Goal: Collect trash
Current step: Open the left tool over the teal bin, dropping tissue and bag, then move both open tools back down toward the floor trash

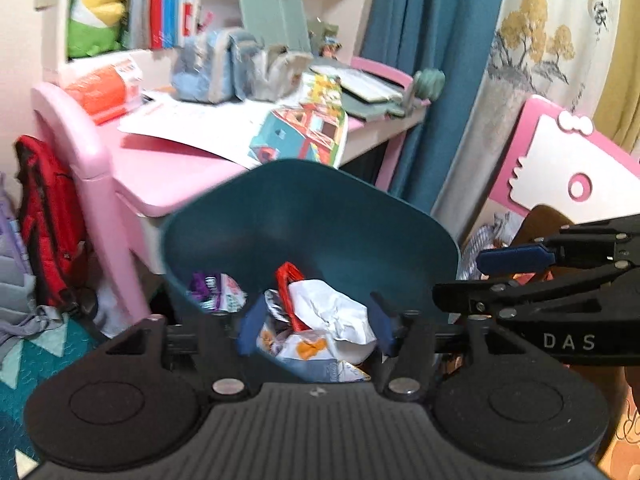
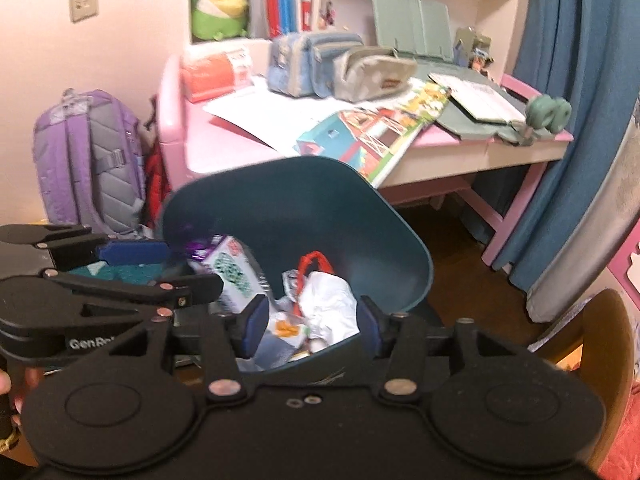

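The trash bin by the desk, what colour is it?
Dark teal. The trash bin shows best in the right wrist view.

Matt plastic bin (image 1: 312, 216) — crumpled paper (image 1: 336, 308).

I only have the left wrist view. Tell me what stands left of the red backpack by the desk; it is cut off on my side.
Observer: A purple backpack stands upright against the wall, right beside the red backpack.
Operator: Now describe the carton in the bin. I see only a corner of it.
Observer: In the teal bin, a white carton with a green pattern leans by the left wall, next to a purple wrapper.
Operator: Report my left gripper from the side.
Observer: The left gripper hangs at the bin's left rim, jaws open, nothing between them.
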Demonstrator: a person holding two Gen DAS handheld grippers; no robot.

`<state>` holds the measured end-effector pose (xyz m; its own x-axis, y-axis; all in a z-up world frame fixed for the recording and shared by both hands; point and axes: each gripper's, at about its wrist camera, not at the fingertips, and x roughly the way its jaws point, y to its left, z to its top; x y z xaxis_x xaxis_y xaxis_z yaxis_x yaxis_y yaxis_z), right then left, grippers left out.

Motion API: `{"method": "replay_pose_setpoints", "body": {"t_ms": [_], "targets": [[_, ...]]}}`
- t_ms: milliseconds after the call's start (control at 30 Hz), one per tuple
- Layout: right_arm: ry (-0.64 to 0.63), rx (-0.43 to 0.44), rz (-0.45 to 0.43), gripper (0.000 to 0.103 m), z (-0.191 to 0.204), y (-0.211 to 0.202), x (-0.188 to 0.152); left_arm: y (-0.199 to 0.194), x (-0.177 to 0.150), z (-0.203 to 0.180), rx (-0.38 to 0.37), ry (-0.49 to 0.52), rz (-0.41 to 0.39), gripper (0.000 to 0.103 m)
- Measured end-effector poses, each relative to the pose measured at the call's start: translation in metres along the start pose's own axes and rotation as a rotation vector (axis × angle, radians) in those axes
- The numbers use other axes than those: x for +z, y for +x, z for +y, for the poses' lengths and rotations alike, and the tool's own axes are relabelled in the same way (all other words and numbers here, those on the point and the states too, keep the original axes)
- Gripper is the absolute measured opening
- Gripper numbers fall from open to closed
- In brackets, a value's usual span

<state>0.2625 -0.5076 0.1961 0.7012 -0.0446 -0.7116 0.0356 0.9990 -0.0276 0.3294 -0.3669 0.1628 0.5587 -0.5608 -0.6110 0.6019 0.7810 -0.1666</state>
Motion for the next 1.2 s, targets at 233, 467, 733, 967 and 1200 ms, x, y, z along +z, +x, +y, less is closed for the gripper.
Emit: {"method": "replay_pose_setpoints", "body": {"t_ms": [233,467,733,967,1200], "targets": [[-0.037,0.066,-0.040,0.049,0.041,-0.029,-0.008,-0.059,-0.014,0.017,0.022,-0.002,-0.049,0.059],[-0.098,0.158,-0.067,0.052,0.098,-0.049,-0.019,-0.118,-0.040,0.046,0.090,-0.008,-0.086,0.067],[-0.147,0.287,-0.090,0.056,0.169,-0.050,-0.032,-0.174,-0.076,0.090,0.165,-0.050,-0.111,0.073],[-0.193,0.406,-0.095,0.058,0.227,-0.029,-0.044,-0.214,-0.122,0.144,0.248,-0.123,-0.120,0.081],[-0.270,0.501,-0.117,0.059,0.295,0.002,-0.064,-0.238,-0.175,0.202,0.328,-0.195,-0.112,0.082]]}}
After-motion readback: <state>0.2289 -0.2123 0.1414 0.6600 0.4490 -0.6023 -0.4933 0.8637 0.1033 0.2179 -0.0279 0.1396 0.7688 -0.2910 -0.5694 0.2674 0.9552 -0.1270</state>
